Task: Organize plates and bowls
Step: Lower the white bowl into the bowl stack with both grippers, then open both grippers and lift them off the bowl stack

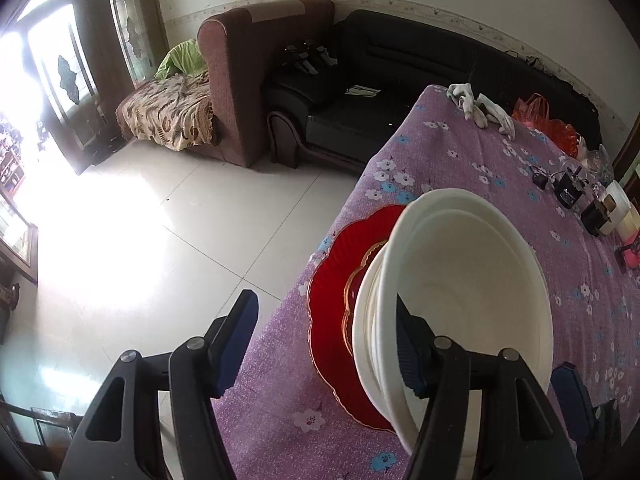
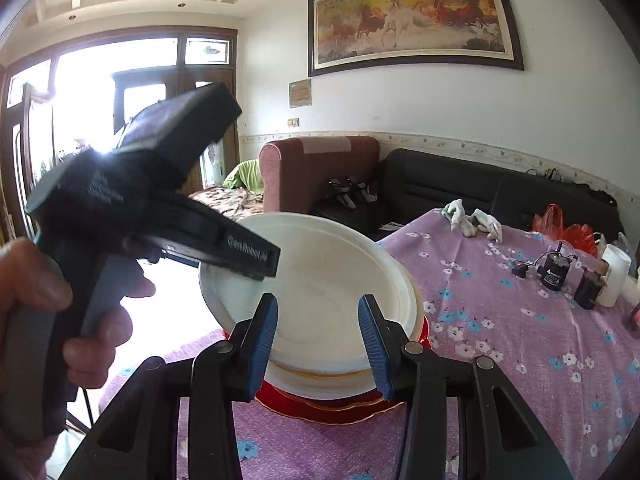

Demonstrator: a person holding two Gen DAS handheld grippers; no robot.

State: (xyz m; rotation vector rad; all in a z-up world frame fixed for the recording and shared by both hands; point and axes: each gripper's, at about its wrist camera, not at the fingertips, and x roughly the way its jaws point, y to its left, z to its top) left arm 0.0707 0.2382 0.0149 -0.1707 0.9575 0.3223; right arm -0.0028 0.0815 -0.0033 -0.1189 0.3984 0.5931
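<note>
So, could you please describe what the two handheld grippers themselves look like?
Both grippers have black angular linkage arms with silver pivot pins and ribbed blue pads on their fingers. The left gripper has a grey-blue pistol handle, a black body with "GenRobot.AI" in white lettering, and a thin black cable hanging below.

White gloves [image 2: 476,220], a red bag [image 2: 560,228] and small black devices [image 2: 554,270] are seen on the flowered tablecloth [image 2: 520,340]; a black sofa [image 1: 400,76] is set behind.
</note>
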